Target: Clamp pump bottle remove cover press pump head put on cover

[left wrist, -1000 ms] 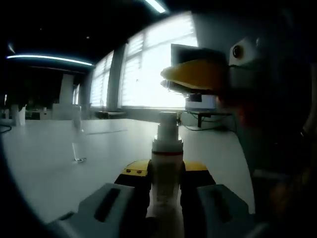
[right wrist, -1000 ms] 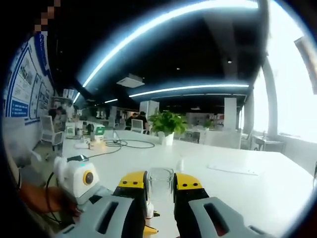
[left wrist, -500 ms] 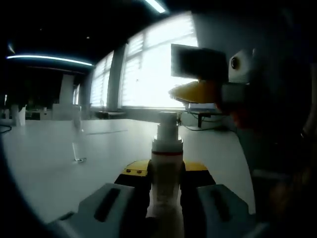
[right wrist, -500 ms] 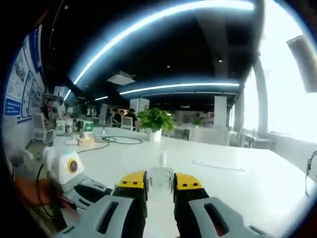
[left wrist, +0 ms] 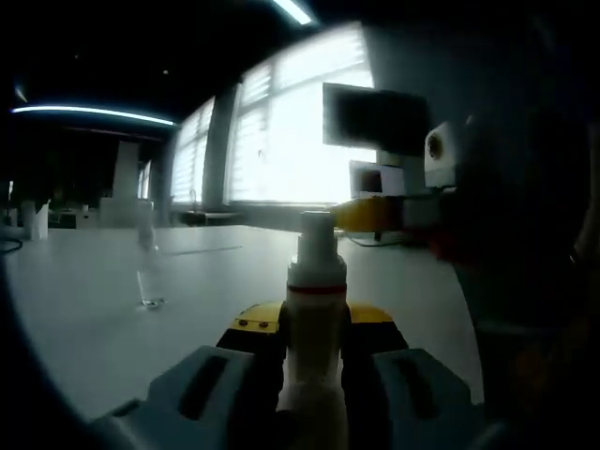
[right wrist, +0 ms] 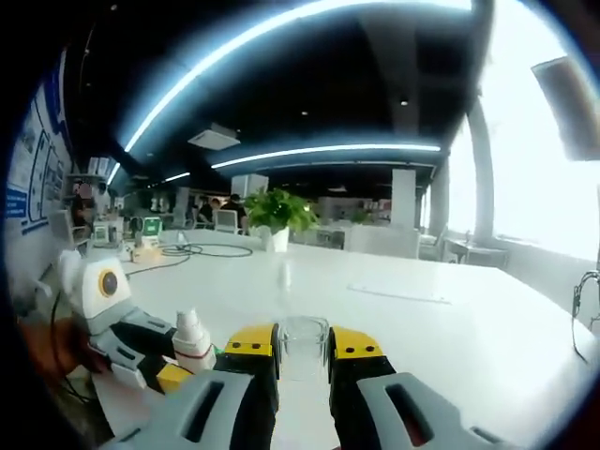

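- The pump bottle (left wrist: 316, 337) is seen upright between the jaws of the left gripper (left wrist: 314, 328), which are pressed against its body from both sides; its bare pump head (left wrist: 317, 236) rises above the yellow jaw tips.
- In the right gripper view, the clear cover (right wrist: 303, 345) is pinched between the jaws of the right gripper (right wrist: 303, 349), its rim (transparent) level with the yellow tips.
- The right gripper is also seen in the left gripper view, beside and level with the pump head, apart from it.
- The bottle and left gripper are seen low at left in the right gripper view, above the white counter (right wrist: 441, 319).
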Motion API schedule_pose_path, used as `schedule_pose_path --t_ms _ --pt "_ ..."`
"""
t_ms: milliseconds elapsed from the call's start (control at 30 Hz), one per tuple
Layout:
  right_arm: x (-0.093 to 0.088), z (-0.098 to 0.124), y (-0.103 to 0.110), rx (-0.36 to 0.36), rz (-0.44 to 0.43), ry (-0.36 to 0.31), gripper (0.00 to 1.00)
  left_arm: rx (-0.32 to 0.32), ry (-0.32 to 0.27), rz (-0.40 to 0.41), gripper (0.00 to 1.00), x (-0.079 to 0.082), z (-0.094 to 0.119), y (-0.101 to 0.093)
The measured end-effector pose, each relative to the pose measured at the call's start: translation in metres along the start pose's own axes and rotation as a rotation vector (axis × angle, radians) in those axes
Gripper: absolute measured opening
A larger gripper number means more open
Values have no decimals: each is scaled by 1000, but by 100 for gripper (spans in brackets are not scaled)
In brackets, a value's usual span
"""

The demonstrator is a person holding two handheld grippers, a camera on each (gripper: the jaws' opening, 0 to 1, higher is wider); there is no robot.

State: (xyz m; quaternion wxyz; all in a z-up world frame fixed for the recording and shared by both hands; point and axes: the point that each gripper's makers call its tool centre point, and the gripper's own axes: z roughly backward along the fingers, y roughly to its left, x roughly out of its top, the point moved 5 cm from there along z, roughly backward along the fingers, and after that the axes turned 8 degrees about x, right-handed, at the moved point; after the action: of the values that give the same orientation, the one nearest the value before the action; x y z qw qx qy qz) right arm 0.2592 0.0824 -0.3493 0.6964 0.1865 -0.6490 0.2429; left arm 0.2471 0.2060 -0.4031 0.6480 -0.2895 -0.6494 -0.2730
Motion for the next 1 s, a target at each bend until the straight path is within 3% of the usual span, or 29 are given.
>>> schedule_pose_path --t_ms 333,633,1000 --pt "-30 -13 -13 -31 14 83 16 1 -1 -4 13 0 0 -1" --pt "-57 -19 -22 -51 -24 140 16 1 0 -4 13 0 0 0" --pt "-67 -23 -30 -68 -54 161 16 2 -1 -7 13 1 0 -1"
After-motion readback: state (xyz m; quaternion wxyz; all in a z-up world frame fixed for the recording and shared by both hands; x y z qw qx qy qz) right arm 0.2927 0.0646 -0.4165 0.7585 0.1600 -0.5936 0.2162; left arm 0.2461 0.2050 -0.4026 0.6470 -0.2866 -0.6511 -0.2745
